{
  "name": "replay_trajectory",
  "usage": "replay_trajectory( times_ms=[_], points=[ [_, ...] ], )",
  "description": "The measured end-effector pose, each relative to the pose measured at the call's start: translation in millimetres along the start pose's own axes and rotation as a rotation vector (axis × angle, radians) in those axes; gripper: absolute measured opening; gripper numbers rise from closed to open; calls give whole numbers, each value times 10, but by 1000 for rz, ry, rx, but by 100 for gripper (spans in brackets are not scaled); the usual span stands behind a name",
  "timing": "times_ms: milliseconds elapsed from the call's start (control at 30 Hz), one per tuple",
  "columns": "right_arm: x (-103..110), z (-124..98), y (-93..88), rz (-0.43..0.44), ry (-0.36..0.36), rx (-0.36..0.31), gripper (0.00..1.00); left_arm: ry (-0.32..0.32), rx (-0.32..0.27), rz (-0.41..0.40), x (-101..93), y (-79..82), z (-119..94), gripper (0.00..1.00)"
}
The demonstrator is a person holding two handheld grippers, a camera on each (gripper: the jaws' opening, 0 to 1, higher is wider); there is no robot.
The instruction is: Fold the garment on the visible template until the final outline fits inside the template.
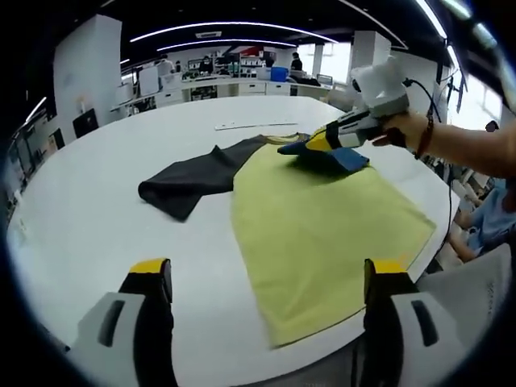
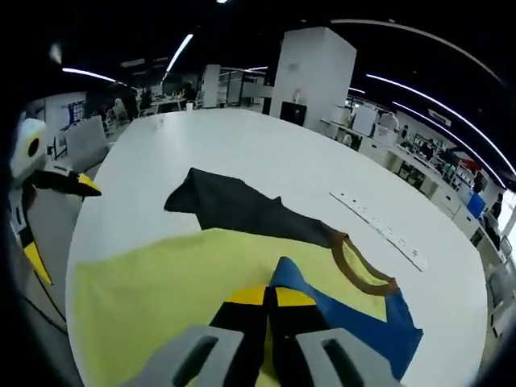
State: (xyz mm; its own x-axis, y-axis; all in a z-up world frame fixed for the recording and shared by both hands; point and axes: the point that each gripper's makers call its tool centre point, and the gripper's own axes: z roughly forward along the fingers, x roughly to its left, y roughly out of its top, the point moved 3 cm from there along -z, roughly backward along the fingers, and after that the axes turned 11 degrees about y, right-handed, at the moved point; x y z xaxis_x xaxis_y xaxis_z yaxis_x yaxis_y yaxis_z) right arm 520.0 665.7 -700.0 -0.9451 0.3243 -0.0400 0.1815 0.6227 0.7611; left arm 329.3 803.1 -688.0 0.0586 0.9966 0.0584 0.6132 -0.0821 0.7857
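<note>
Where the white tabletop (image 1: 121,201) carries it, yellow-bodied garment (image 1: 322,226) lies flat, dark sleeve (image 1: 193,179) spread aside, blue sleeve (image 2: 387,318) pinched in right gripper (image 2: 270,297) fingers, closed together; left gripper (image 1: 270,278) fingers wide apart, empty.

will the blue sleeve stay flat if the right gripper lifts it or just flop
Probably flop: the blue sleeve is thin cloth, already bunched where the right gripper pinches it. It looks light, so lifting should be easy, yet it joins the yellow shirt, which may drag along. The black sleeve lies rumpled, suggesting that the fabric holds no shape.
</note>
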Motion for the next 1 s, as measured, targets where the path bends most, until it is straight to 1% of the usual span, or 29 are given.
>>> replay_trajectory(
  times_ms=[100,233,267,367,400,467,533,633,733,767,867,1000],
  points=[
    [38,82,-94,5,11,9,0,1,3,1,0,-8,1,97],
    [128,182,-221,69,59,17,0,-1,4,0,-1,-10,2,97],
    [161,201,-248,97,74,15,0,-1,5,2,0,-12,1,96],
    [181,221,-289,122,85,15,6,1,6,4,4,-12,-1,96],
    [206,239,-307,145,101,12,7,1,6,4,4,-11,-3,96],
    [255,243,-324,201,127,-3,11,1,5,4,5,-8,-6,96],
    [263,233,-332,216,138,-11,13,3,4,4,9,-13,-8,97],
    [267,192,-327,260,149,-40,17,3,7,2,9,-29,-16,96],
    [265,105,-322,316,153,-62,19,3,9,4,6,-38,-20,96],
    [245,62,-334,323,150,-62,19,4,6,3,8,-33,-22,96],
    [178,-36,-364,327,125,-63,19,4,3,1,10,-26,-25,96],
    [-20,-153,-436,310,64,-56,18,1,6,4,1,-36,-17,96]
  ],
)
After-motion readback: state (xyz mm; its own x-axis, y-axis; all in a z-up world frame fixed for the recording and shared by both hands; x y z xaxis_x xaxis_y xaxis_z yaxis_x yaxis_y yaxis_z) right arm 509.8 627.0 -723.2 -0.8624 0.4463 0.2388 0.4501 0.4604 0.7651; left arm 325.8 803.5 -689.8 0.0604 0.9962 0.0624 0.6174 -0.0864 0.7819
